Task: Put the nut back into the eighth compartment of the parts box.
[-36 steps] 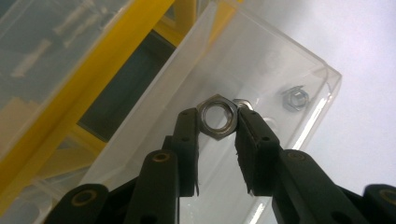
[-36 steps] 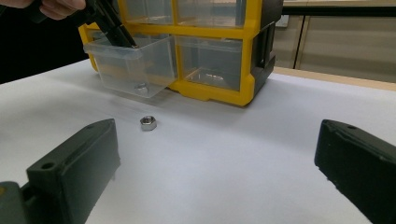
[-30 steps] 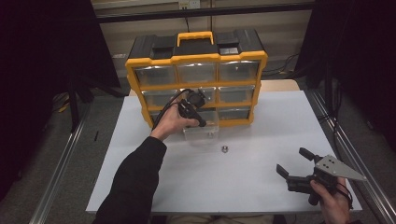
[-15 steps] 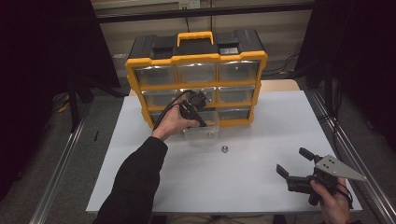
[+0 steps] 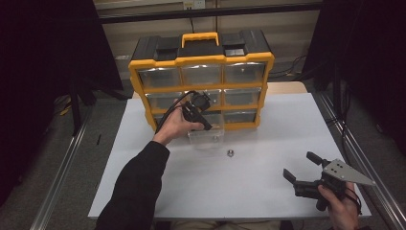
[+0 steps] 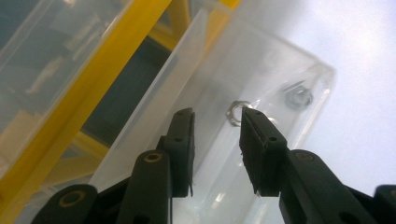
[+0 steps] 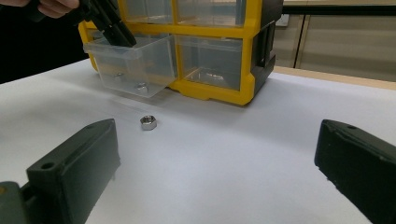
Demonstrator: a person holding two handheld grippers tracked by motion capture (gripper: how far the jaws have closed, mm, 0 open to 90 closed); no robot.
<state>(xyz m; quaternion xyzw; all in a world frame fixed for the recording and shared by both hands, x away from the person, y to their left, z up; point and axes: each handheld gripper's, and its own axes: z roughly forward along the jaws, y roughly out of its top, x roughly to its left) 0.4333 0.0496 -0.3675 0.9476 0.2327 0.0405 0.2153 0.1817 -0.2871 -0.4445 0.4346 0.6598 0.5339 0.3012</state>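
From the high view, the left gripper [image 5: 207, 125] hangs over the pulled-out clear drawer [image 5: 207, 135] of the yellow organizer [image 5: 201, 86], a loose nut [image 5: 230, 153] on the counter [image 5: 268, 143] just before the drawer. In the left gripper view its fingers [image 6: 180, 144], just opening, stand apart with nothing clamped above a nut in the drawer [image 6: 235, 112]; a careless withdrawal could tip the drawer. In the right gripper view the right gripper [image 7: 215, 154] gapes empty, far from the drawer.
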